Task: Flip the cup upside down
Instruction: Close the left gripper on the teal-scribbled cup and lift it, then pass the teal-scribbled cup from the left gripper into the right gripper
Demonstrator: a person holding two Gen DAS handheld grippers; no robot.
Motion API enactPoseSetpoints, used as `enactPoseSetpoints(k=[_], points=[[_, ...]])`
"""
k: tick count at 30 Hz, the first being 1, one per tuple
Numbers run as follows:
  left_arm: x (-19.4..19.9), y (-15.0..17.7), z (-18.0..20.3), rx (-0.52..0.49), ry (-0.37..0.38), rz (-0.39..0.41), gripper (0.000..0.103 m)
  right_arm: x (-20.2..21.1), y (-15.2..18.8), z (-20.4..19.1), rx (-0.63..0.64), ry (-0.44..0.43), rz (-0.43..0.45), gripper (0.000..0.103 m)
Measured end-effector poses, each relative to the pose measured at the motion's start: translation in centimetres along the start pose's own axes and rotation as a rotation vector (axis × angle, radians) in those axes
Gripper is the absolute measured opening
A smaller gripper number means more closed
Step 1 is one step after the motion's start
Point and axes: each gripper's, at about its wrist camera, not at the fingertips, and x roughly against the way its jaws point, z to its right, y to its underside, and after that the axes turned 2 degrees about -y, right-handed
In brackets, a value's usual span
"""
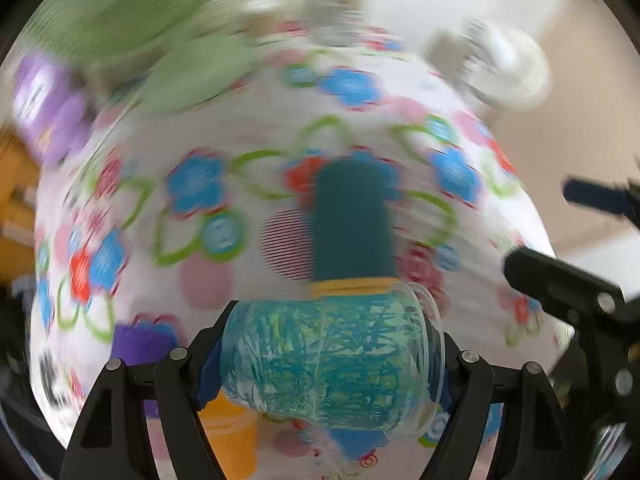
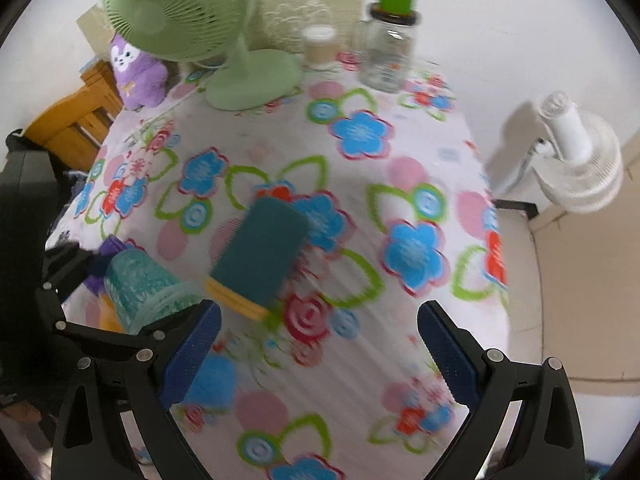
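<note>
My left gripper (image 1: 324,364) is shut on a clear plastic cup with teal scribbles (image 1: 328,360). The cup lies on its side between the fingers, rim to the right, above the flowered tablecloth (image 1: 240,128). The left wrist view is blurred by motion. In the right wrist view the same cup (image 2: 144,288) shows at the left, tilted with its rim down and toward me, held by the other gripper. My right gripper (image 2: 320,356) is open and empty above the cloth (image 2: 400,160).
A teal-and-yellow sponge (image 2: 260,256) lies mid-table, also in the left wrist view (image 1: 352,224). A green fan (image 2: 180,12), purple plush (image 2: 138,72), glass jar with a green cup on top (image 2: 388,52) and a paper cup (image 2: 319,46) stand at the back. A white fan (image 2: 576,160) is right of the table.
</note>
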Motion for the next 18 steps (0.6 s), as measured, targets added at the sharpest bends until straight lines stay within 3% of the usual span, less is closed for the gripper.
enactPoseSetpoints(k=[8,18], points=[[-1.5,0.4,9.1,-0.368,0.081,0.005,0.081,0.5,5.1,4.9,-0.115,0.06,-0.018,0.1],[-6.4,1.1,14.2,-0.577,0.087,-0.032,0.081,-2.3,8.8,7.9,-0.213,0.077,-0.077,0.1]])
